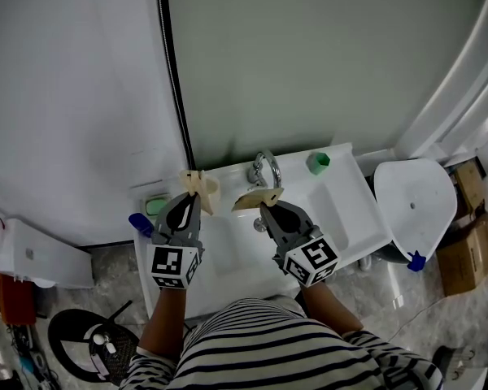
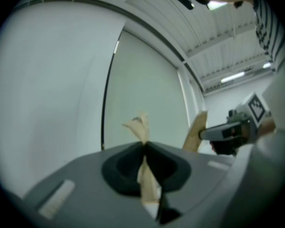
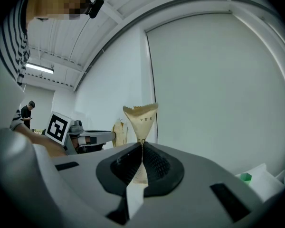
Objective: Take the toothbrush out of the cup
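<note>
Left gripper (image 1: 193, 197), centre-left: jaws clamped on tan scrap (image 2: 140, 126). Right gripper (image 1: 264, 206), centre: jaws clamped on serrated scrap (image 3: 141, 115). Toothbrush and cup cannot be made out, so removal looks unconfirmed.

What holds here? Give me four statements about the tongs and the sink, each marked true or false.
1. The left tongs are shut on a beige piece. True.
2. The right tongs are open and empty. False: they are shut on a beige packet with a serrated edge.
3. A green thing sits on the sink, right of the tap in the head view. True.
4. The two tongs touch each other. False: they are apart over the sink.
</note>
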